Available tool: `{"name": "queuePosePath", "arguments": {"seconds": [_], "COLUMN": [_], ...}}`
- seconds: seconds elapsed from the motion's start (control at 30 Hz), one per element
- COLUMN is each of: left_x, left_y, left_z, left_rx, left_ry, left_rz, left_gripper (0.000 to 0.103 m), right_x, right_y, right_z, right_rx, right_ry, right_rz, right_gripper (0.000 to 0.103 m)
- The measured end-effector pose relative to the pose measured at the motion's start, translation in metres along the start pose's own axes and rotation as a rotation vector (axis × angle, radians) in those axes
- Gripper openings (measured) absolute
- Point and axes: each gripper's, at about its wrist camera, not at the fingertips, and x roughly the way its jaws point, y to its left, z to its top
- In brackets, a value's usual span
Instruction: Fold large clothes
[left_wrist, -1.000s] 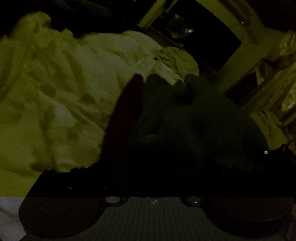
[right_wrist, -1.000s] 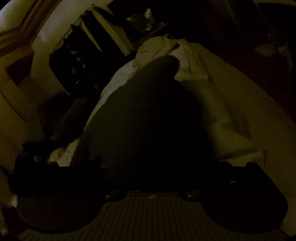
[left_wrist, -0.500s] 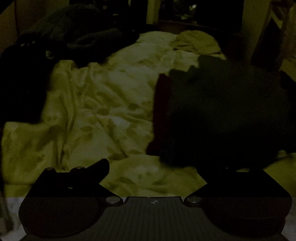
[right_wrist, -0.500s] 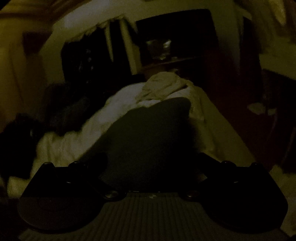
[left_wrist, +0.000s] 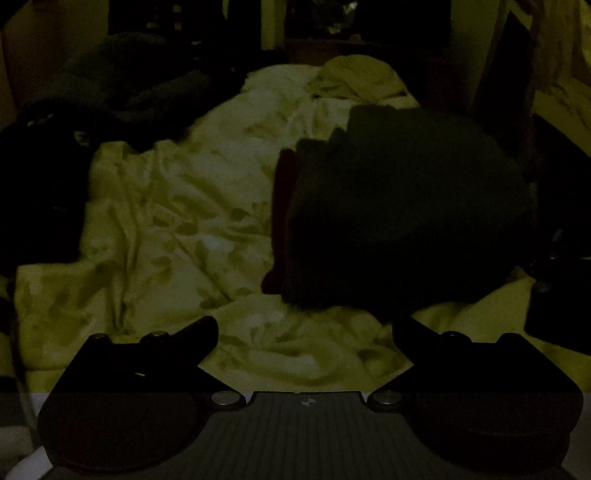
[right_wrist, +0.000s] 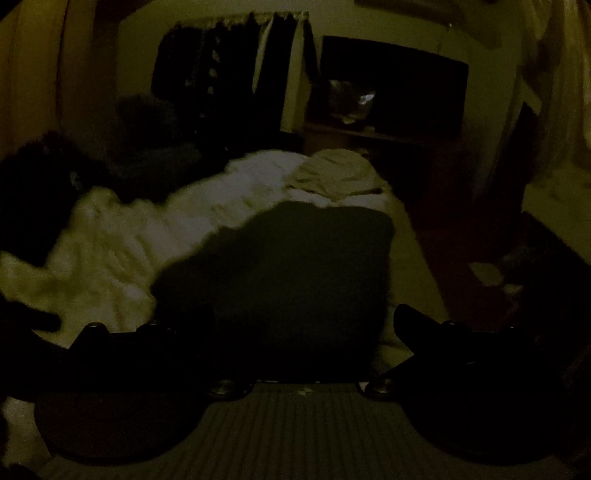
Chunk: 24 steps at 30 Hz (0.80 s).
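Observation:
The room is very dark. A folded dark garment (left_wrist: 399, 214) with a dark red edge lies on the pale patterned bedsheet (left_wrist: 177, 229), ahead and to the right of my left gripper (left_wrist: 306, 328). The left gripper is open and empty, its fingers apart just short of the garment. In the right wrist view the same dark garment (right_wrist: 280, 273) lies straight ahead of my right gripper (right_wrist: 306, 317), which is open and empty above its near edge.
A heap of dark clothes (left_wrist: 122, 85) lies at the far left of the bed. A crumpled light cloth (right_wrist: 332, 173) sits at the far end. A dark cabinet (right_wrist: 391, 92) stands by the back wall. The bed's right edge drops to the floor (right_wrist: 461, 251).
Both grippers have let go of the dark garment and pulled back. The garment now lies folded on the bed. Both views have levelled out.

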Motion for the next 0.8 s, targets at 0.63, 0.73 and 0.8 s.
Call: {"name": "queuePosePath", "arguments": {"seconds": [0.63,0.73,0.8], "left_x": [0.006,0.001,0.002], "left_y": [-0.017,-0.017,-0.016], "left_z": [-0.008,-0.01,-0.009], "left_rx": [0.101,0.103,0.097], "left_ry": [-0.029,-0.059,-0.036], "left_rz": [0.152,0.133,0.118], "left_gripper": [0.103,0.103,0.103], "right_x": [0.021,0.023,0.023], "right_y": [-0.017,-0.018,-0.017], "right_z": [-0.012,-0.012,-0.012], "right_rx": [0.083,0.087,0.086], "right_ry": [0.039,0.05,0.055], "right_rz": [0.005,-0.002,-0.01], "right_gripper": [0.103,0.103,0.103]}}
